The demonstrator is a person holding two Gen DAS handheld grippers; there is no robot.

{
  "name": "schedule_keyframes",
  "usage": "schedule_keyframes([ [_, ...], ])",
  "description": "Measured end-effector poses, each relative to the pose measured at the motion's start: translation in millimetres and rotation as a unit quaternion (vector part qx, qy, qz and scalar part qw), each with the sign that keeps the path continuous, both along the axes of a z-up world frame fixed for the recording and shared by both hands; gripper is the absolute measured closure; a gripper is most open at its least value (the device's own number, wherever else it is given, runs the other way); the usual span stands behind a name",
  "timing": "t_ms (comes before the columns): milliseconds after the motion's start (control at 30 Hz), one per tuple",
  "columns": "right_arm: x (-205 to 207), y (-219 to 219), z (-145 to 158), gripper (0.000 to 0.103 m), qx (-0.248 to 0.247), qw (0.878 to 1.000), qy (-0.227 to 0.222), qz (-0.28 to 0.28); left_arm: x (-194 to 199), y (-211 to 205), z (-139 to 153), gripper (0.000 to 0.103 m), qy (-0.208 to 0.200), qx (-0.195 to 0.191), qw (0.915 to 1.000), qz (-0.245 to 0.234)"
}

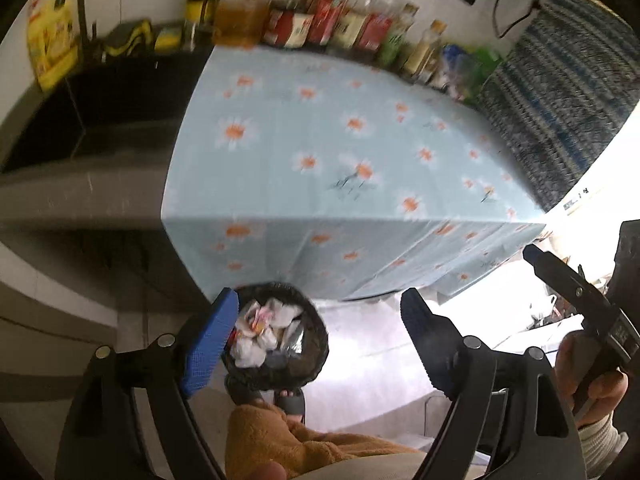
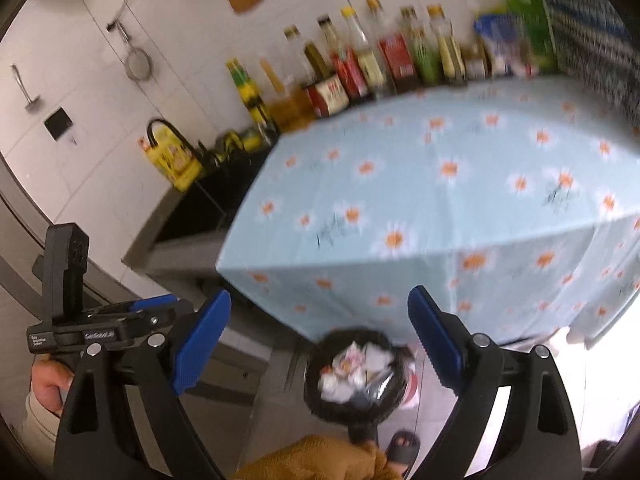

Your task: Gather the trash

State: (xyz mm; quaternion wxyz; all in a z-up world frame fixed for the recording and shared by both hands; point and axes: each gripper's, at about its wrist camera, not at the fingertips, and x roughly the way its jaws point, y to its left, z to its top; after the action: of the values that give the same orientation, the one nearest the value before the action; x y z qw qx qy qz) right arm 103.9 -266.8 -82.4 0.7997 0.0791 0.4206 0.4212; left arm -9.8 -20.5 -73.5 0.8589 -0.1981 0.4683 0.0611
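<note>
Both grippers hang above a kitchen floor with jaws spread and nothing between them: the left gripper (image 1: 316, 336) and the right gripper (image 2: 320, 340) each frame a black-lined trash bin (image 1: 280, 344) standing on the floor below, beside the draped corner of a table. The bin holds crumpled white paper and wrappers (image 2: 352, 372). A blue daisy-print tablecloth (image 1: 340, 152) covers the tabletop, bare of litter. Bottles of oil and sauce (image 2: 360, 68) line the tiled wall, next to a dark sink (image 1: 104, 108).
</note>
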Motion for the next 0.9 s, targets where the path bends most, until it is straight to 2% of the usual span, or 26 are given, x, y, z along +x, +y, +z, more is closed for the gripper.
schedule_keyframes([
  [33, 1, -3, 9, 0.011, 0.007, 1.000, -0.007, -0.001, 0, -3, 10, 0.022, -0.007, 0.007, 0.9999, -0.004],
  [67, 1, -5, 16, 0.005, 0.012, 1.000, -0.013, -0.002, 1, -6, 16, 0.022, -0.012, 0.016, 0.9998, -0.006],
  [200, -1, -14, 51, 0.005, 0.027, 0.998, -0.055, -0.008, -3, -15, 52, 0.022, -0.039, 0.042, 0.9983, -0.009],
  [233, -1, -16, 58, 0.005, 0.028, 0.997, -0.065, -0.007, -5, -15, 58, 0.020, -0.044, 0.046, 0.9980, -0.007],
  [300, -3, -20, 72, 0.005, 0.031, 0.996, -0.083, -0.011, -8, -16, 71, 0.006, -0.060, 0.053, 0.9968, -0.006],
  [333, -3, -21, 76, 0.005, 0.036, 0.995, -0.089, -0.012, -11, -15, 77, 0.007, -0.066, 0.059, 0.9961, -0.002],
  [500, 1, -27, 82, 0.005, 0.041, 0.995, -0.085, -0.021, -14, -13, 89, 0.007, -0.076, 0.076, 0.9942, 0.012],
  [567, -3, -26, 86, 0.005, 0.031, 0.994, -0.099, -0.015, -16, -14, 94, 0.007, -0.080, 0.085, 0.9931, 0.013],
  [900, -5, -29, 96, 0.005, 0.031, 0.993, -0.113, -0.023, -23, -12, 104, 0.007, -0.091, 0.086, 0.9916, 0.032],
])
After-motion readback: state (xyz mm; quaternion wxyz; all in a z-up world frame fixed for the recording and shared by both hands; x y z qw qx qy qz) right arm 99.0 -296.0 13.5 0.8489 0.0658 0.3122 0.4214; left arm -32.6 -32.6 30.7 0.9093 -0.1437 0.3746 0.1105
